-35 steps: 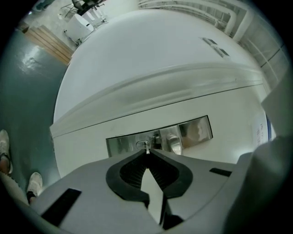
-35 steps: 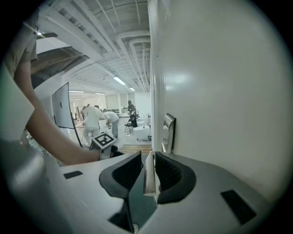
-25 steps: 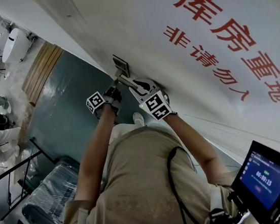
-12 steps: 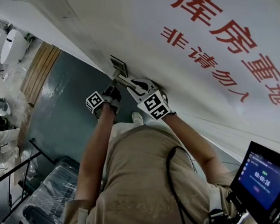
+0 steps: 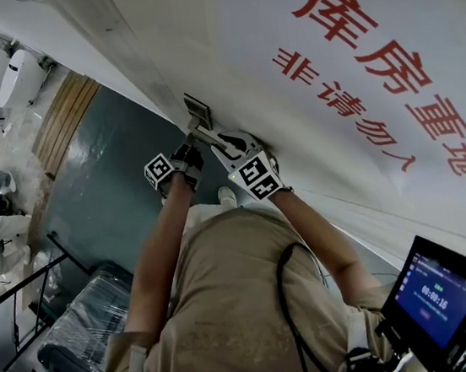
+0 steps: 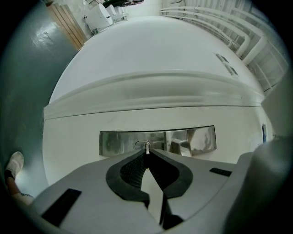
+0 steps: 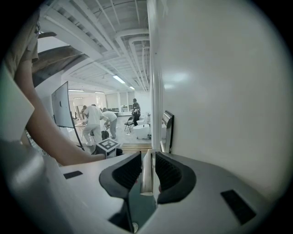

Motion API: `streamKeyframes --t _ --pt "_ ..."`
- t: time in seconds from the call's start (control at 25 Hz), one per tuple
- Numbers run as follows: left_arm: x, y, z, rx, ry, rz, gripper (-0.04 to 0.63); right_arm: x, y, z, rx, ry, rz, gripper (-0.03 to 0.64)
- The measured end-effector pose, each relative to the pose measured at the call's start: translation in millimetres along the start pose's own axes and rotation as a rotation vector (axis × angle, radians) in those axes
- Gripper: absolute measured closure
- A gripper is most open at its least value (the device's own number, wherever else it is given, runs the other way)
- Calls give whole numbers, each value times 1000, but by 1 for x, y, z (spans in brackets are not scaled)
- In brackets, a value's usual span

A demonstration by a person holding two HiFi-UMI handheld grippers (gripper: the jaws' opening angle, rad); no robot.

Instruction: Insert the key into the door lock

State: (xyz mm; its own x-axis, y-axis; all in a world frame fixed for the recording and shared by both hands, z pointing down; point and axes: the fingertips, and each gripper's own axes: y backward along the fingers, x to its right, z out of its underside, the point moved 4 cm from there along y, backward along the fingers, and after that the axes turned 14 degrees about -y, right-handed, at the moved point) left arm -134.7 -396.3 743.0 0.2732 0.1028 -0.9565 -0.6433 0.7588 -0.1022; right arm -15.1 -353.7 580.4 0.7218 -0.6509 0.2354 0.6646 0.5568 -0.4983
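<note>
Key (image 6: 146, 146), likely light, stiff, slippery: we pinch its head in the left gripper (image 6: 145, 154); the right gripper (image 7: 147, 159) clamps the door handle (image 7: 146, 176).

The lock plate (image 6: 114, 142) sits on the door (image 5: 288, 88), with the keyhole (image 6: 138, 145) near its middle. The key (image 6: 146, 150), pinched at the tip of the left gripper (image 6: 146, 155), meets that keyhole. Just to the right, the right gripper (image 7: 147, 157) grips the door handle (image 7: 146, 176), with the plate directly ahead. Lettering (image 5: 353, 63) lies further right on the door.
</note>
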Motion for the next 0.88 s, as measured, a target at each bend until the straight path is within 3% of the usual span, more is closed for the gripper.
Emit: streamKeyframes --t 0.6,0.88 --pt "-1 -2 1 15 16 12 561 0 -2 0 -5 3 6 512" --pt "-3 -3 -4 -14 -32 -1 561 -2 -4 1 -7 5 3 512"
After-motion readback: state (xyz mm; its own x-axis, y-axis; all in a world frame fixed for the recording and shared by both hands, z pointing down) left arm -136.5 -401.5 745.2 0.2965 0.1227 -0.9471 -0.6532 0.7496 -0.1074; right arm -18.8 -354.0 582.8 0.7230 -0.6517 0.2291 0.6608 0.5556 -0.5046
